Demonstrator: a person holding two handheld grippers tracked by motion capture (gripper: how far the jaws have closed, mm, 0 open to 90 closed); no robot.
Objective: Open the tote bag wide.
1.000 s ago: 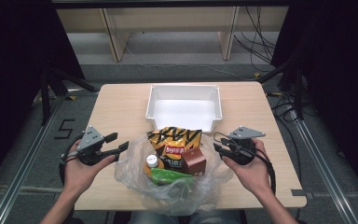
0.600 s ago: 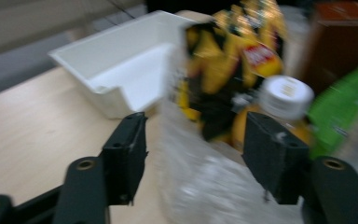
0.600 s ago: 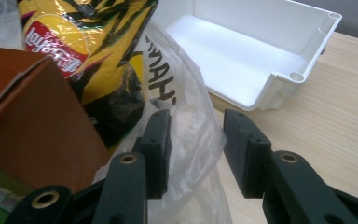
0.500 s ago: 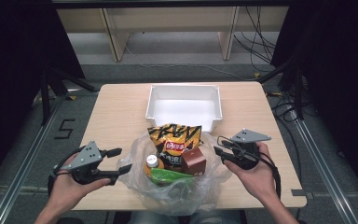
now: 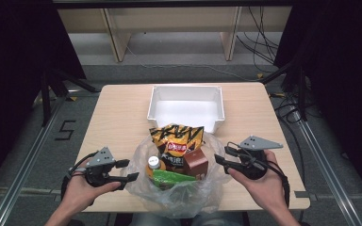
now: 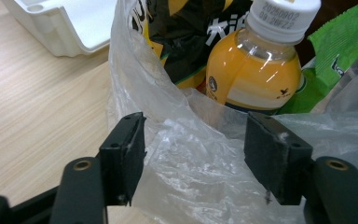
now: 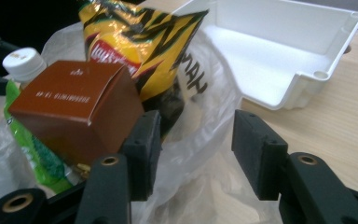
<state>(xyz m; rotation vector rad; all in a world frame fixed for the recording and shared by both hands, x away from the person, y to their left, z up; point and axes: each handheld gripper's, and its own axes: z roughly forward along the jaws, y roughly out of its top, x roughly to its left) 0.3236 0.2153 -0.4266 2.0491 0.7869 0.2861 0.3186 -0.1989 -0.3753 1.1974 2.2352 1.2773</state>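
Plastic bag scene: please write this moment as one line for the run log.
left gripper: open, plastic bag film between jaws | right gripper: open at bag side | bag: chip packet, bottle, brown box

The bottle cap [image 6: 286,14] carries a printed date code that reads roughly 20260902, with a second line beneath it too blurred to make out. Behind the bottle, the chip bag [image 6: 186,32] shows large white Chinese characters, one of them 大. The brown box [image 7: 74,109] beside the bottle bears a line of small pale letters, illegible. On the floor left of the table [image 5: 118,117], a black 5 [image 5: 66,130] is marked.
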